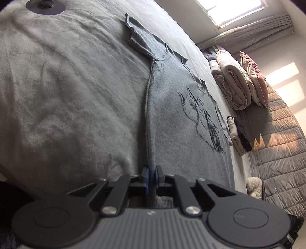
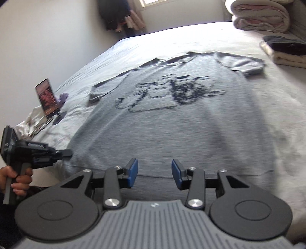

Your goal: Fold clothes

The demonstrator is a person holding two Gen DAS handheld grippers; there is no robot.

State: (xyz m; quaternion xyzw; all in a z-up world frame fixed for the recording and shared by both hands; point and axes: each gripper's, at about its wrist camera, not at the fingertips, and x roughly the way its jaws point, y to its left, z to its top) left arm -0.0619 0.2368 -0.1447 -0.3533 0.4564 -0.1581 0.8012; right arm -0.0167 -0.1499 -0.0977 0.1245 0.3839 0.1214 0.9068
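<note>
A grey T-shirt (image 2: 172, 115) with a dark printed drawing lies flat, front up, on the grey bed cover (image 2: 277, 107). In the left wrist view the T-shirt (image 1: 172, 118) stretches away from my left gripper (image 1: 152, 177), whose blue pads are shut on its near corner at the side seam. The right wrist view shows that left gripper (image 2: 65, 153) at the shirt's left hem corner, with a hand (image 2: 19, 180) around its handle. My right gripper (image 2: 155, 172) stands open just over the middle of the hem, with nothing pressed between its pads.
A phone on a stand (image 2: 46, 97) stands at the bed's left, beside a crumpled white cloth (image 2: 32, 122). Rolled blankets (image 2: 262, 17) and a pile of folded clothes (image 2: 285, 51) lie at the far right. The same blankets (image 1: 235, 84) and a pillow (image 1: 254, 76) show beyond the shirt.
</note>
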